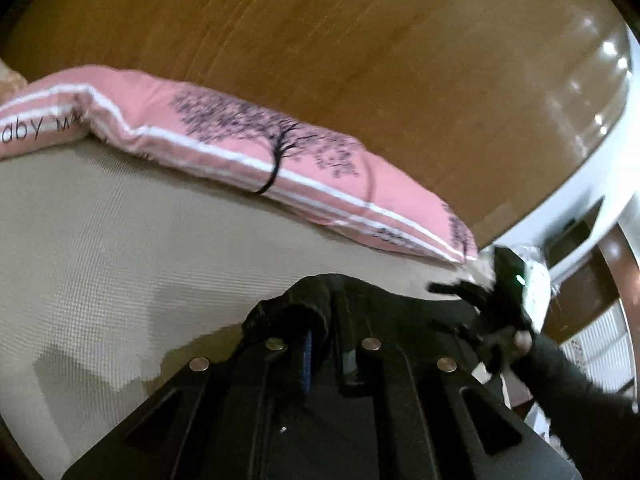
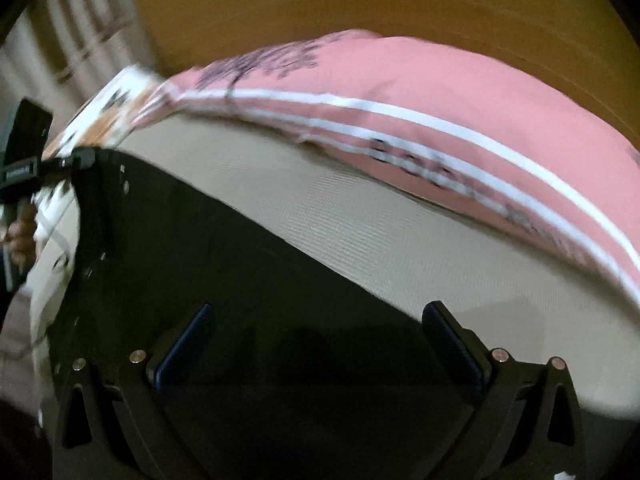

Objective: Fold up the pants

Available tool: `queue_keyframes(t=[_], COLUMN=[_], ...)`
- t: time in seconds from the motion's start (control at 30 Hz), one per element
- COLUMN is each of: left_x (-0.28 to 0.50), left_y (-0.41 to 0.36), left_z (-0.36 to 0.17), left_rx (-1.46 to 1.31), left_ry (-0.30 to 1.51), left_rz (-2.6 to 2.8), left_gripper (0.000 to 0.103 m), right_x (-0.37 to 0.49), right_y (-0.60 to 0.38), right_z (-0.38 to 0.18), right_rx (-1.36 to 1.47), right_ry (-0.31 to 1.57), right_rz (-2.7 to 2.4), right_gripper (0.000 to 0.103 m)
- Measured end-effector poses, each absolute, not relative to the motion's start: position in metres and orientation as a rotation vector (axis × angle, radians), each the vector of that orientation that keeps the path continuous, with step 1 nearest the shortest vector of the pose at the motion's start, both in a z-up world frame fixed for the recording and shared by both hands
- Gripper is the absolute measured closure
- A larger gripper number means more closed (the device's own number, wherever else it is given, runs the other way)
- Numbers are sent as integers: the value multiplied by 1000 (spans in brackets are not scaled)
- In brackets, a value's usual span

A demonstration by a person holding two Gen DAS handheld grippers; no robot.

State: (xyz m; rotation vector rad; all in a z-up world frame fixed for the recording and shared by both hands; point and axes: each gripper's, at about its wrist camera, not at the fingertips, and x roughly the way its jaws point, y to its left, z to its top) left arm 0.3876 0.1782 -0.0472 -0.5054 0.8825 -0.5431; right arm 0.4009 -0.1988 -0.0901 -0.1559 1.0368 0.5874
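Left tool (image 1: 320, 344) clamped on black pants (image 2: 224, 264) edge; right tool (image 2: 316, 344) gaping, empty, over fabric; pants probably run lengthwise beside pink pillow (image 2: 460, 92).

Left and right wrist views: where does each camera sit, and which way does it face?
Left wrist: on the left gripper, shut on black pants, facing a pink pillow; the right hand shows.
Right wrist: on the right gripper, open over the pants, facing the pillow; the left hand shows.
Shared: pants, pillow, beige mat.
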Motion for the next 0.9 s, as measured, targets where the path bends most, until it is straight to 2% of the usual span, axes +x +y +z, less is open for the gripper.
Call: queue_keyframes(t=[0.17, 0.3, 0.37, 0.43, 0.6, 0.7, 0.73, 0.87, 0.9], left_x=[373, 365, 366, 366, 371, 377, 378, 380, 380], left_y=[178, 180, 181, 182, 183, 183, 184, 183, 183], left_z=[-34, -28, -28, -28, -29, -36, -37, -39, -38], left_rx=[-499, -506, -512, -508, -501, -505, -502, -489, -481], left_ry=[843, 822, 819, 824, 846, 862, 866, 881, 882], left_rz=[-578, -565, -549, -539, -520, -505, -501, -481, -472], left_gripper=[95, 95, 95, 95, 95, 95, 95, 95, 95], right_x=[437, 452, 456, 459, 458, 456, 455, 447, 443], right_y=[-185, -172, -171, -176, -199, -216, -221, -232, -233], right_z=[-96, -105, -111, -118, -128, -131, -131, -125, -121], right_rx=[-269, -353, -375, -389, -409, -400, -394, -375, -375], right_ry=[1136, 1207, 1230, 1268, 1305, 1319, 1316, 1283, 1268], right_rz=[783, 919, 952, 970, 984, 946, 929, 846, 828], right_gripper=[3, 13, 27, 32, 57, 66, 68, 89, 90])
